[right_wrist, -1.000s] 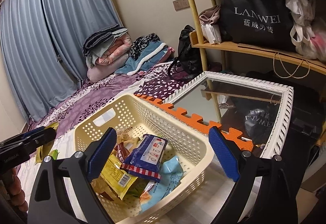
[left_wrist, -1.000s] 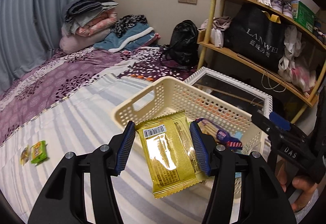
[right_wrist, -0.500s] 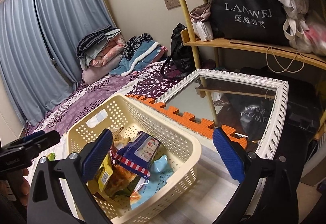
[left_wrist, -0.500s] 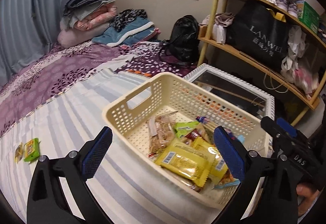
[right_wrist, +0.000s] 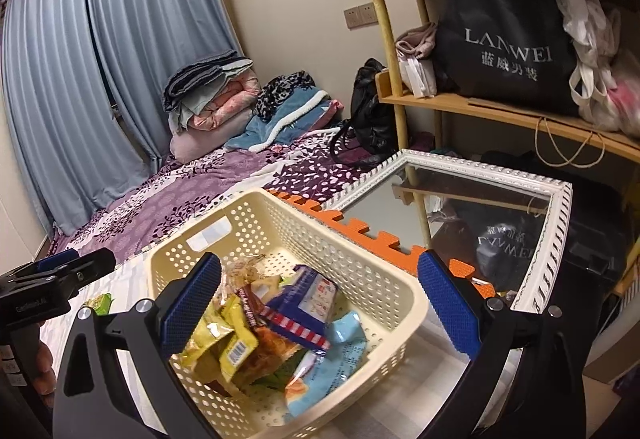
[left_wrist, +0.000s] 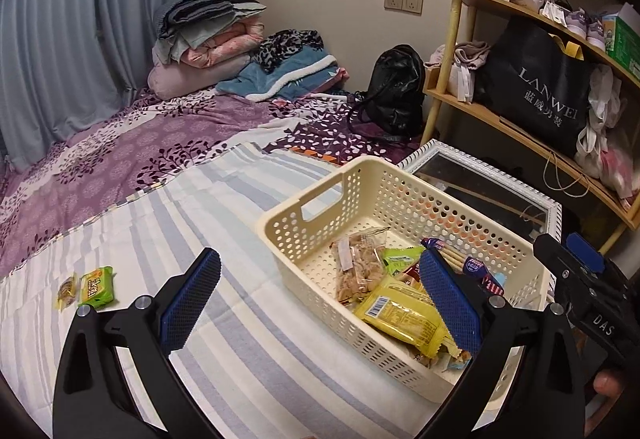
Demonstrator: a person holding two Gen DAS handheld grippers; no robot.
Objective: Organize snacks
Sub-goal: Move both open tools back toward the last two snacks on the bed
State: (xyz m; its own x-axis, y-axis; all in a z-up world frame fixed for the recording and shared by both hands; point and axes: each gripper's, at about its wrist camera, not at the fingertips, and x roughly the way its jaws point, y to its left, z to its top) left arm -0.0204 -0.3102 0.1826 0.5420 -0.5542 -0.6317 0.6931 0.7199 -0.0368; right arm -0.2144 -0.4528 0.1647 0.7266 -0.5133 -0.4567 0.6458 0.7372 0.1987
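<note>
Since a second ago the yellow packet (left_wrist: 400,313) has left the left gripper (left_wrist: 320,303) and now lies in the cream basket (left_wrist: 304,223), on top of the other snacks there. Both sets of jaws stand spread wide with nothing between them — the right gripper (right_wrist: 318,307) hovers over the basket's near corner. Farther out on the striped bed cover (left_wrist: 224,207), well apart from the basket, lie a green packet (left_wrist: 96,286) and a small yellowish sweet (left_wrist: 66,290) just beside it. The drop-off step looks finished; the next move likely calls for swinging the left gripper across to those two loose snacks — flat, thin targets needing a low approach.
</note>
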